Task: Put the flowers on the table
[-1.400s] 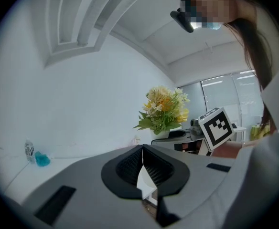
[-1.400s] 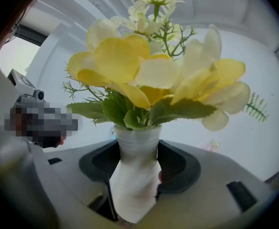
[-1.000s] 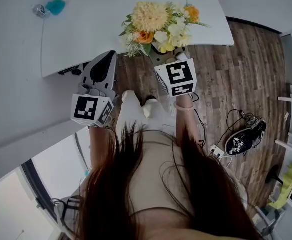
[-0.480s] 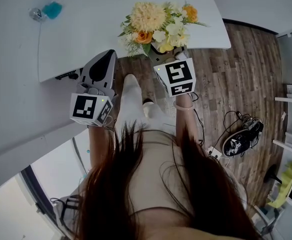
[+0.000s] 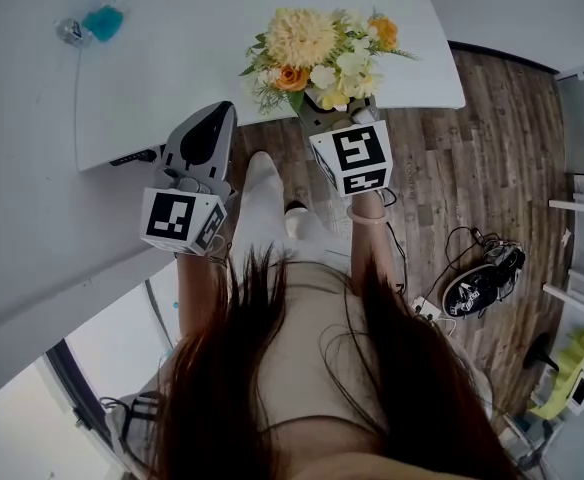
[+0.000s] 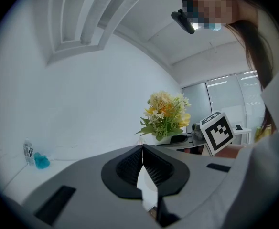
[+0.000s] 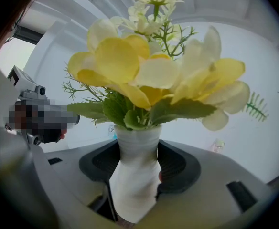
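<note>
Upper centre of the head view: flowers (image 5: 317,53), yellow, cream and orange with green leaves, sit over the near edge of the white desk (image 5: 172,68). They stand upright in a white vase (image 7: 132,185), mostly hidden under the blooms in the head view

Right gripper (image 5: 330,116) is just below the bouquet, over the wooden floor (image 5: 472,138) at the desk edge. The right gripper view shows its jaws closed on the vase, one dark pad on each side of the narrow neck, leaves right above. Cannot tell whether the vase base touches the desk

Left gripper (image 5: 215,116) is left of centre in the head view, tip at the desk's near edge, beside the bouquet but apart from it. The left gripper view shows its jaws together, tips meeting, nothing held; bouquet and right gripper appear centre right of that view

Small blue object (image 5: 103,23) lies on the desk at upper left of the head view, well apart from the flowers, with a small clear item (image 5: 70,30) touching it. Black shoes (image 5: 482,283) lie on the floor at right, next to some cables. Person's long dark hair (image 5: 272,388) fills the lower middle
</note>
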A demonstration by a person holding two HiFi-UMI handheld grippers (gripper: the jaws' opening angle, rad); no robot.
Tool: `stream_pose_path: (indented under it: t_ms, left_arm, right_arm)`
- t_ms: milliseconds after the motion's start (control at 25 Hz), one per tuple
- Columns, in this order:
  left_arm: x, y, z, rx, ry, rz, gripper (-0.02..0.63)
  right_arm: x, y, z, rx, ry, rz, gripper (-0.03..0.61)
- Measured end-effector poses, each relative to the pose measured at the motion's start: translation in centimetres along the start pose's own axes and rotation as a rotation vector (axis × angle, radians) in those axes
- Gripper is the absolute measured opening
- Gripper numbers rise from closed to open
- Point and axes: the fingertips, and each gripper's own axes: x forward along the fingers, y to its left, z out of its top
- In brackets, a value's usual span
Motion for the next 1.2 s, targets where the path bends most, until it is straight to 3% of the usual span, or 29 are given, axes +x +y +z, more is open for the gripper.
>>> stream_pose_path:
  t_ms: [1200]
  left_arm:
    - [6.4,7.0,-1.1,-0.033,0.050,-0.013,0.003]
  right_arm:
    - [9.5,-2.9,-1.0,0.029,0.028,0.001,0.256]
